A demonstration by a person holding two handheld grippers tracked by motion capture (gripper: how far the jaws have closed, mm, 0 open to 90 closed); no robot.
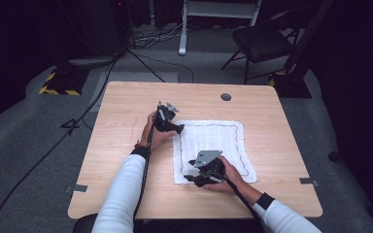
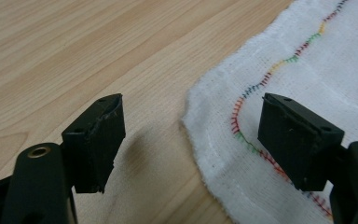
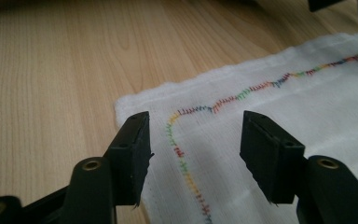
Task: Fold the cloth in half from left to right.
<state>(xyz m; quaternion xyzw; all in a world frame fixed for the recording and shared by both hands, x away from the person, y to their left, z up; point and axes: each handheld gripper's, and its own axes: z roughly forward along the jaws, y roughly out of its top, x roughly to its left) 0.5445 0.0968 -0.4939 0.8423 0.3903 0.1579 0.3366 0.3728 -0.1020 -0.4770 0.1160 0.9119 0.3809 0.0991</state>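
Both grippers gape wide over the white cloth [image 1: 209,145] lying flat mid-table: left gripper [image 2: 191,135] at its far-left corner, right gripper [image 3: 196,154] at the near-left (multicoloured stitching there). Either could pinch short, catching only fringe, and slip.

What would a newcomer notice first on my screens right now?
The white cloth with rainbow stitching lying flat on the wooden table. Then the two grippers at its left-hand corners: the left gripper at the far one, the right gripper at the near one, both open.
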